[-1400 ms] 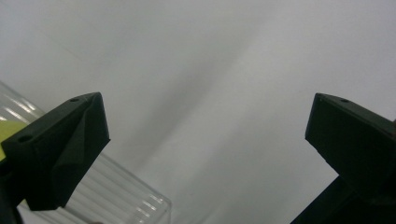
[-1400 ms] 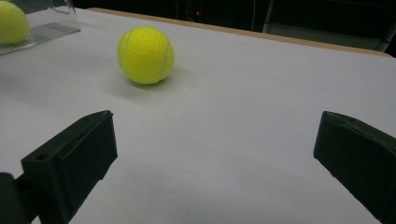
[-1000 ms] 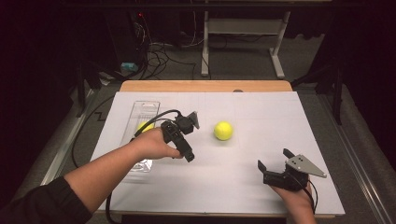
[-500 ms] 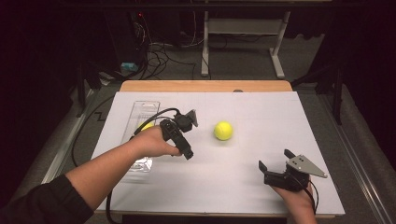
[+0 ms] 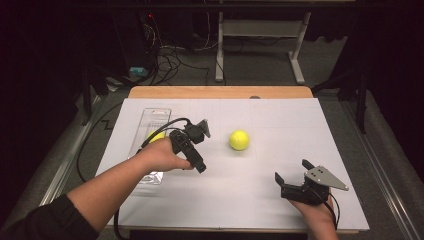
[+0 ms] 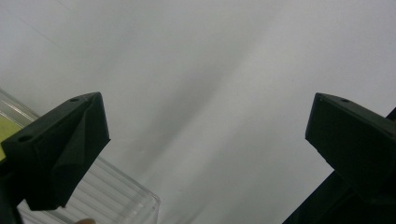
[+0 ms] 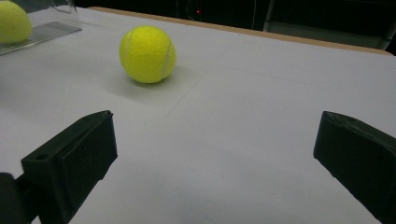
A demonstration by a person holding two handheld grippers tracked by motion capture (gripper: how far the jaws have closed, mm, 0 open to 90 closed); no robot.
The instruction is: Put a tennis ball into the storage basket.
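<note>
Left gripper (image 5: 199,131): jaws spread wide, nothing between them; in the left gripper view they look down on bare white counter cover.
Left gripper, position: held above the counter (image 5: 260,200), just right of the clear tray (image 5: 150,117), tips toward the far right.
Change over the last second: the left hand (image 5: 162,156) and its gripper shift only slightly, a small creep toward the near side; no change in jaw spread that I can make out.
Right gripper (image 5: 294,176): jaws apart, empty, resting low at the near right of the counter; no movement against the earlier frames.
Meaning for the work: judged as a pause or slow reposition after a ball has gone into the tray; the loose ball has not been approached by either gripper yet.
Ball in tray (image 5: 156,137): yellow, lies in the clear tray, partly hidden behind the left hand; touching the tray floor, probably, though the view is poor there.
Loose tennis ball (image 5: 239,140): sits on the white cover, mid-counter, untouched.
Loose ball vs. left gripper: to the right of its jaw tips, near but clearly apart, about level with them in depth.
Loose ball vs. right gripper: farther away and to its left; in the right gripper view the tennis ball (image 7: 147,54) lies ahead, left of the jaw centreline.
Tray edge (image 6: 116,196): seen at the lower left of the left gripper view, beside the left jaw.
Next call: either gripper could take the loose ball; the left is nearer.
</note>
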